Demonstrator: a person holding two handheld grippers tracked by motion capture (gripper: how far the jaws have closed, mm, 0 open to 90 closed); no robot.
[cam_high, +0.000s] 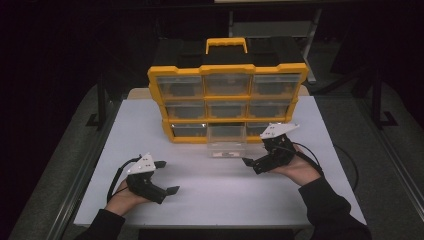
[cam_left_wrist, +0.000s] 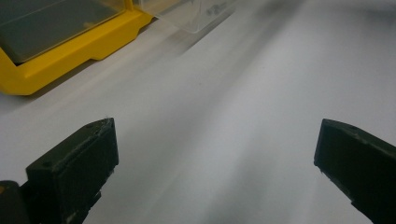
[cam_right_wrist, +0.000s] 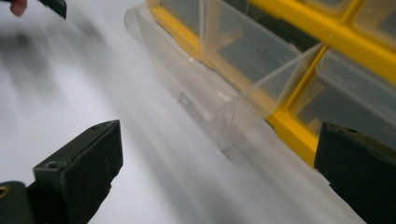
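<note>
A yellow organiser (cam_high: 227, 66) with clear drawers stands upright at the back of the white table (cam_high: 210, 200). Its bottom middle drawer (cam_high: 226, 142) is pulled out toward me and looks empty. My right gripper (cam_high: 255, 152) hovers just right of that drawer, jaws wide apart with nothing between them. In the right gripper view the drawer (cam_right_wrist: 219, 98) lies ahead of the gripper (cam_right_wrist: 219, 168), beside the yellow frame (cam_right_wrist: 289, 126). My left gripper (cam_high: 168, 176) rests open near the table's front left, over bare table in its own view (cam_left_wrist: 215, 149).
The organiser's base (cam_left_wrist: 70, 56) and the drawer's corner (cam_left_wrist: 196, 14) sit far ahead of the left gripper. A black case with a yellow handle (cam_high: 226, 44) lies behind the organiser. Table edges fall away to dark floor on both sides.
</note>
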